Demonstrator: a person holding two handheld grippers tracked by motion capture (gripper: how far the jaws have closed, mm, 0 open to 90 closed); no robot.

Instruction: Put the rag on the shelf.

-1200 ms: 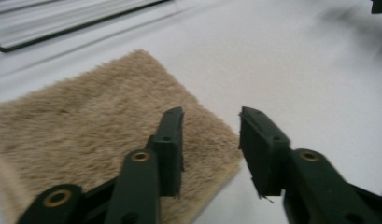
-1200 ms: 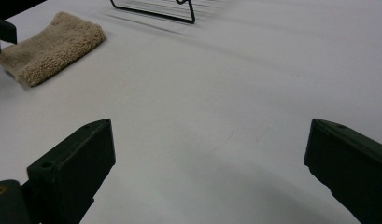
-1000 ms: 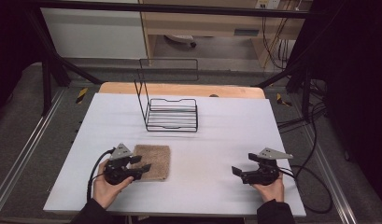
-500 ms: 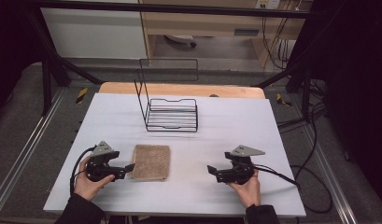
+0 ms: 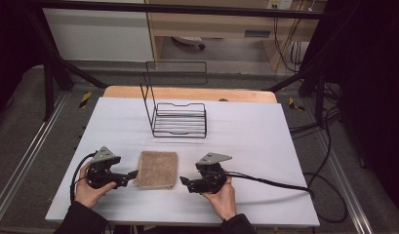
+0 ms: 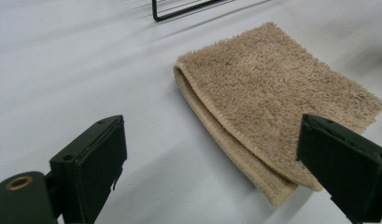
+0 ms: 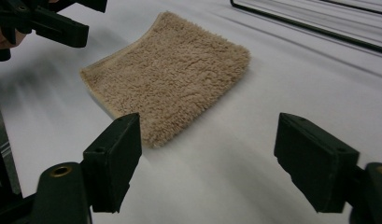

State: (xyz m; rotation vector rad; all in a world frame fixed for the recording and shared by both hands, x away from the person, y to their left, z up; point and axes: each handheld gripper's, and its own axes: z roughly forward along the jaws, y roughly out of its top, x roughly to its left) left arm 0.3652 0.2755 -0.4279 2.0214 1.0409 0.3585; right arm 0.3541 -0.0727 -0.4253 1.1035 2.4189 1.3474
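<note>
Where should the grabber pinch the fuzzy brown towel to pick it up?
Probably the near right corner of the folded tan terry towel, coming in low from its right side with the right gripper. The towel lies flat on the white table, so only its edges give the open jaws something to close on, and that corner is nearest.

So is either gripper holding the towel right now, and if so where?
Neither. The left gripper and the right gripper sit open on either side of the folded towel, which lies flat on the table.
</note>
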